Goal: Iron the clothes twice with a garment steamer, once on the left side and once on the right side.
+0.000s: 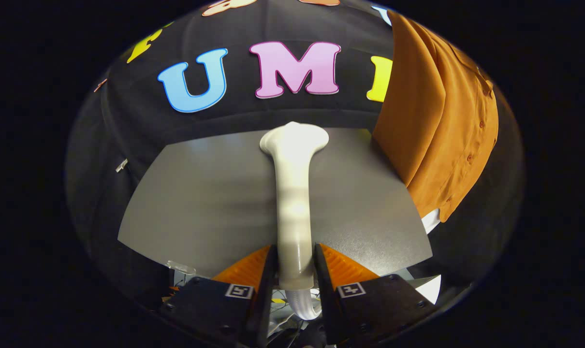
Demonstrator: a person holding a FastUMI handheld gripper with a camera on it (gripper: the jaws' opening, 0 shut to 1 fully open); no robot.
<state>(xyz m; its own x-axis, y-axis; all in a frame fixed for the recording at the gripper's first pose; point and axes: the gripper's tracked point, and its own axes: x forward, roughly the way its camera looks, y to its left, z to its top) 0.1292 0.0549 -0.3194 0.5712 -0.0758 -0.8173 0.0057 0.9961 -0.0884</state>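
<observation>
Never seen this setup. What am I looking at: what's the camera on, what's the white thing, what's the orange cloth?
The camera rides on a hand-held gripper that a person carries; it looks forward along the two fingers at the bottom. Those fingers are clamped on the handle of a white garment steamer, whose wide head points away toward the booth's black wall. Below it lies a grey table. Hanging beyond the fingers, to the steamer's right, is an orange buttoned shirt, the garment to steam. The steamer head is not touching it.
</observation>
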